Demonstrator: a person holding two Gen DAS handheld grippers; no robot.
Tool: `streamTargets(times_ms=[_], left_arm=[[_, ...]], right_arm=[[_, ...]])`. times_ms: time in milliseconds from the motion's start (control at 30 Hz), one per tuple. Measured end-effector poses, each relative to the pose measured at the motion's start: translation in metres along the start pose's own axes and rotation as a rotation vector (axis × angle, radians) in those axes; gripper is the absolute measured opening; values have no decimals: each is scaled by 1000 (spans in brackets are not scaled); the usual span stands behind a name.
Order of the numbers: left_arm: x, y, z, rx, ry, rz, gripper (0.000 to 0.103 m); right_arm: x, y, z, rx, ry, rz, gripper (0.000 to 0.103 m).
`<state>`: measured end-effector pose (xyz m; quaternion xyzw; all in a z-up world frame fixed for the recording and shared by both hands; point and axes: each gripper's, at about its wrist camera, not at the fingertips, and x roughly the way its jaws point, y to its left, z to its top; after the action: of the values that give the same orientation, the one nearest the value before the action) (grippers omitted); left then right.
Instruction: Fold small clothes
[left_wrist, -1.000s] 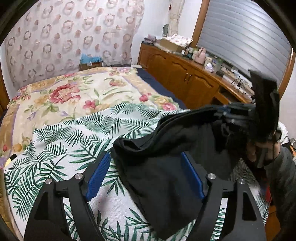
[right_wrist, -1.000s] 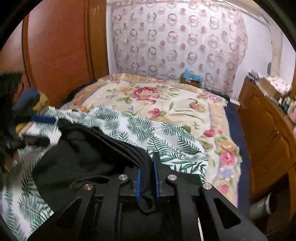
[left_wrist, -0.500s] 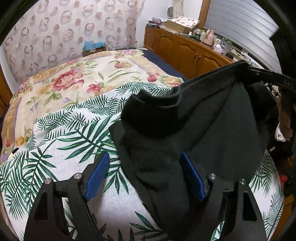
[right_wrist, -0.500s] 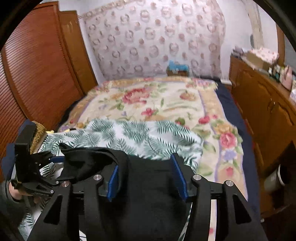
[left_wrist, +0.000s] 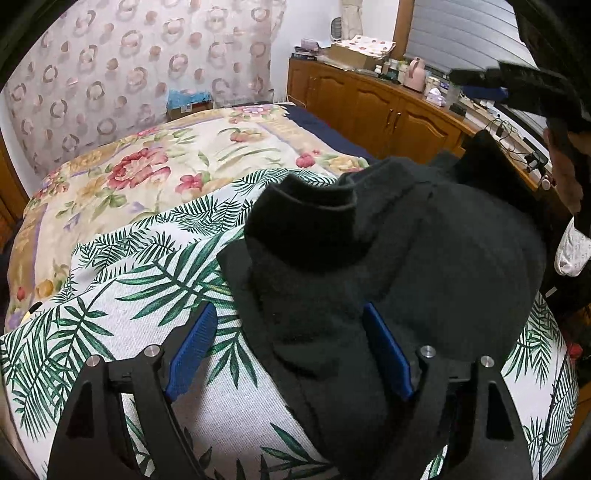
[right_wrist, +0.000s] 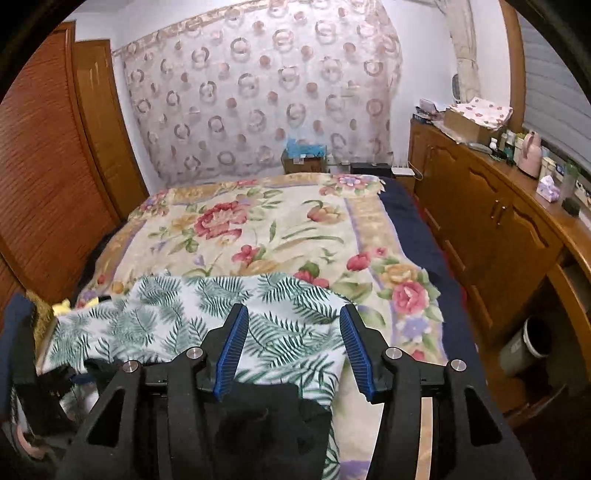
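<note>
A black fleece garment (left_wrist: 388, 258) lies folded in a heap on the palm-leaf sheet (left_wrist: 122, 295) on the bed. My left gripper (left_wrist: 291, 332) is open, its jaws wide apart low over the garment's near left edge, the right blue pad (left_wrist: 388, 354) against the cloth. My right gripper (right_wrist: 291, 339) is open and empty, raised above the bed; the garment (right_wrist: 273, 428) shows dark below its base. It also shows in the left wrist view (left_wrist: 517, 88), up at the right, apart from the garment.
A floral blanket (right_wrist: 266, 221) covers the far bed. A wooden cabinet (right_wrist: 498, 229) with bottles and boxes runs along the right. Wooden doors (right_wrist: 48, 166) stand at the left. A bin (right_wrist: 532, 343) sits on the floor beside the bed.
My right gripper opened, let go of the garment and lifted away. The garment's right half came over onto the left and settled. My left gripper stayed open in place.
</note>
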<state>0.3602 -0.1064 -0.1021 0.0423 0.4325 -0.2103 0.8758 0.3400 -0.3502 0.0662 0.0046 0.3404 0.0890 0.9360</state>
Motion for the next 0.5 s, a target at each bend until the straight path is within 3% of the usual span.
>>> streamTargets(times_ms=[300,400,500], left_arm=[[1,0,2,5,15,-13,83],[2,2,6,-10,25,-24,83],[4,4,11,-36,28,-38,83]], right_arm=[[-47,12,-56,-89,21,102,59],[-47,10,-72,-96,63,143,63],[-29,-2,-80,-88,121,104,63]])
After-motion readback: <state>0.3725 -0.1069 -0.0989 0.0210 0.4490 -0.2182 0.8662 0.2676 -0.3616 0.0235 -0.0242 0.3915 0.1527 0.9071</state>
